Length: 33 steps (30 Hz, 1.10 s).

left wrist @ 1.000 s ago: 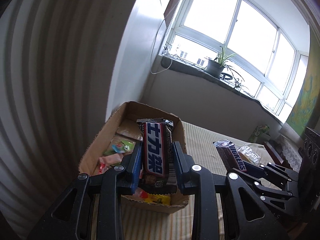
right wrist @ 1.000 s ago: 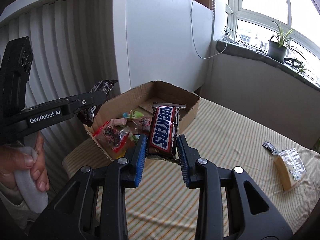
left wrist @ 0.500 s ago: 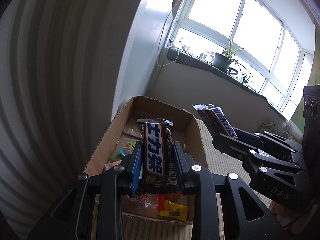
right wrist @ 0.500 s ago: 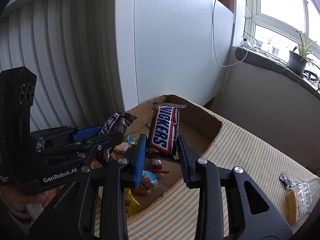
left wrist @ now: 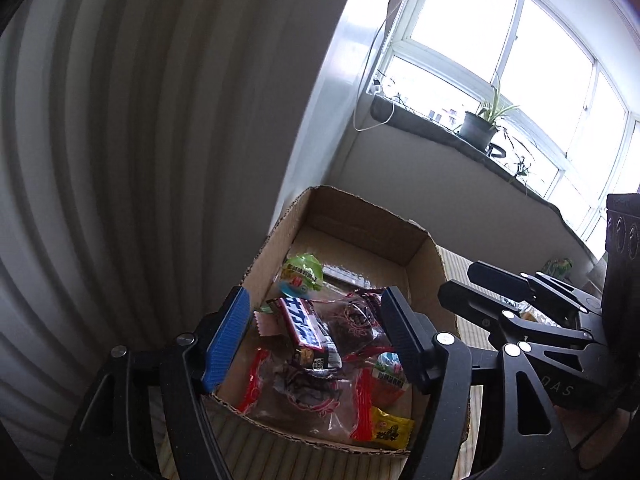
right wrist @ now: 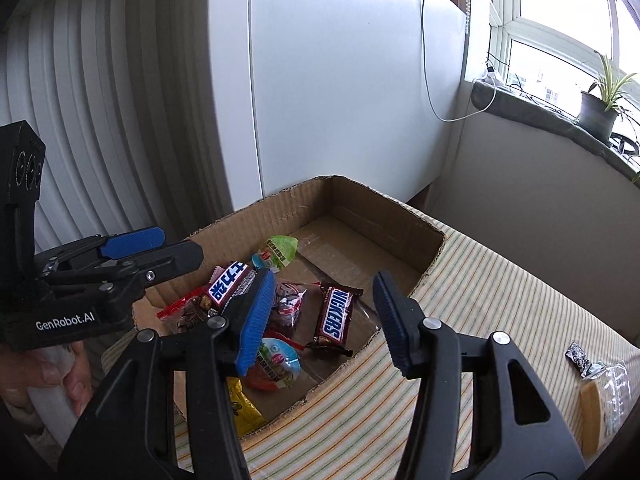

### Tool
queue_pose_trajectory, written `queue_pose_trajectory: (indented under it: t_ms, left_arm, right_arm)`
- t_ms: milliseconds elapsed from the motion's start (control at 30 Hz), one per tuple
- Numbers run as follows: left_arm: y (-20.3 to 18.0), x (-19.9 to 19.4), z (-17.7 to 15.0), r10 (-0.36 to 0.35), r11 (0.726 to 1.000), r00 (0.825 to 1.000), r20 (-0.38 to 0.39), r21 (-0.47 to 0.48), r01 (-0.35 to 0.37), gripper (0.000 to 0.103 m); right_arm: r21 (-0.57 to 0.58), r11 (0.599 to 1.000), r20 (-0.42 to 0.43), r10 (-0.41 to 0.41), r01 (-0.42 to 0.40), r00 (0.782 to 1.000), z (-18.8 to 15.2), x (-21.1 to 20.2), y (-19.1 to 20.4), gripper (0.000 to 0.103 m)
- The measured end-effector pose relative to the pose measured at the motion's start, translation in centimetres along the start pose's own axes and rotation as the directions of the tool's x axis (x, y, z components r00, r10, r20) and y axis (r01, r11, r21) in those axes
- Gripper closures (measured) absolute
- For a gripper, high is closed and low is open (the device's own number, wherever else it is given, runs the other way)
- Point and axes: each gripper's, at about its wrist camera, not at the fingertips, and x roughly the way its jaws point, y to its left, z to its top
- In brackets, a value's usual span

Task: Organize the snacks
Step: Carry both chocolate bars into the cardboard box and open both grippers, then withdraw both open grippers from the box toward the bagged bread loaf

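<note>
A brown cardboard box [left wrist: 360,206] [right wrist: 384,220] holds several wrapped snacks. My left gripper [left wrist: 315,296] hangs over its near end, jaws opening and touching nothing. Below them a chocolate bar with a blue-and-white label [left wrist: 306,330] [right wrist: 230,282] lies on a clear bag of sweets. My right gripper [right wrist: 323,276] is over the box too, jaws opening. A brown Snickers bar [right wrist: 334,316] lies on the box floor under the gap, free of the pads. Each gripper shows in the other's view: the right gripper [left wrist: 460,280] and the left gripper [right wrist: 176,246].
The box sits at the corner of a striped tablecloth [right wrist: 500,280], against white blinds and a white panel. A green jelly cup [right wrist: 276,252] and a yellow packet [left wrist: 390,434] lie inside. A wrapped biscuit [right wrist: 600,384] lies far right. A person's hand [right wrist: 52,372] holds the left gripper.
Both grippers were shut on chocolate bars held upright over the box. Both have opened, and the two bars now lie inside the box.
</note>
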Motion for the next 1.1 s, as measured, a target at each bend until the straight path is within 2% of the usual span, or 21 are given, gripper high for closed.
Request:
queue_pose_trajectory:
  t_ms: [300,533,800,933,1100]
  left_arm:
    - [-0.9,-1.5,0.9,0.022,1.000,0.999,0.039,0.010,-0.023,0.033]
    - [-3.4,-1.4,1.2,0.034,0.998,0.999,0.039,0.050,-0.036,0.032]
    - [-9.5,0.4,1.0,0.004,0.989,1.000,0.010,0.146,-0.005,0.030]
    - [-13.9,2.2,0.5,-0.040,0.976,0.999,-0.029,0.211,0.046,0.030]
    - [-20.0,4.5,-0.6,-0.114,0.948,0.989,-0.093,0.289,0.136,0.030]
  right_arm:
    - [-0.002,1.000,0.033,0.018,-0.018,0.999,0.0,-1.8,0.0,0.049]
    - [0.046,0.999,0.059,0.016,-0.019,0.998,-1.3,-3.2,-2.6,0.049]
    - [0.166,0.986,0.085,-0.041,0.027,0.996,-4.4,-6.2,-9.7,0.049]
    - [0.243,0.966,0.089,-0.108,0.083,0.990,-6.8,-8.7,-14.4,0.049]
    - [0.351,0.920,0.085,-0.215,0.173,0.973,-10.4,-12.6,-20.5,0.049]
